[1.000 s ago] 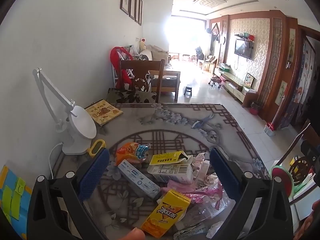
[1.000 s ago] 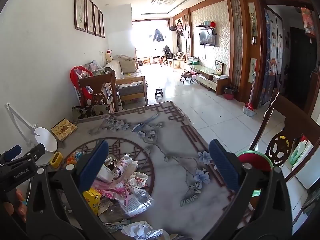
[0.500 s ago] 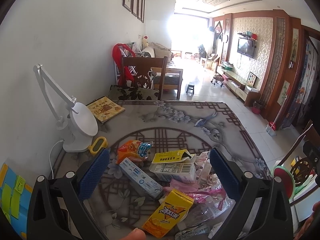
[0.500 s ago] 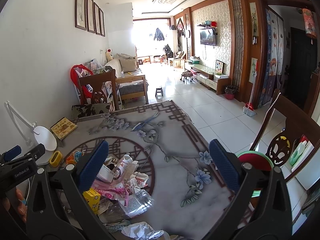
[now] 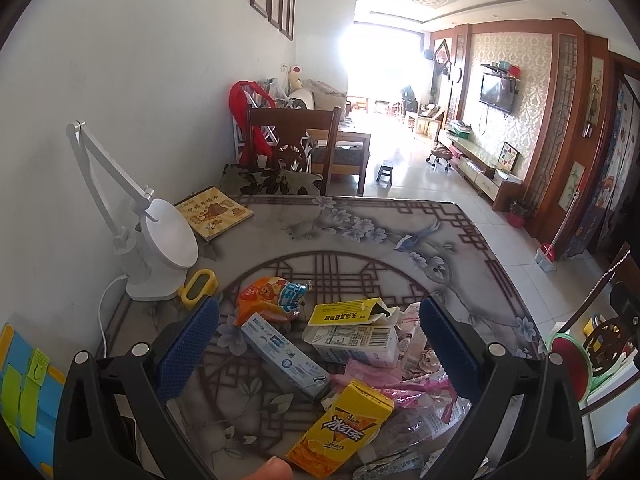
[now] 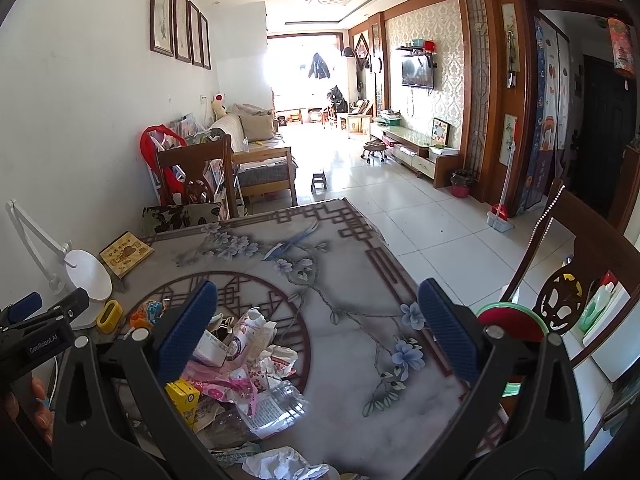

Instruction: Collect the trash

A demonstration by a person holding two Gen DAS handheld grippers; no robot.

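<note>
A pile of trash lies on the patterned table [image 5: 360,240]: an orange snack bag [image 5: 268,294], a long blue-white box [image 5: 284,356], a white carton with a yellow flap [image 5: 352,334], a yellow drink box [image 5: 344,428], pink wrappers [image 5: 400,390] and a crushed clear bottle [image 6: 272,404]. My left gripper [image 5: 316,344] hovers open above the pile, holding nothing. My right gripper [image 6: 316,328] is open too, to the right of the pile over the bare table [image 6: 360,280], and shows the trash [image 6: 240,352] by its left finger.
A white desk lamp [image 5: 160,248], a yellow gadget [image 5: 198,288] and a yellow book [image 5: 212,212] sit along the wall side. A wooden chair [image 5: 292,148] stands at the far end. A red-and-green bin [image 6: 512,320] and another chair [image 6: 568,280] are off the right edge.
Both views shift only slightly; the left gripper has eased a little over the pile. Both grippers stay open and no trash has moved.
</note>
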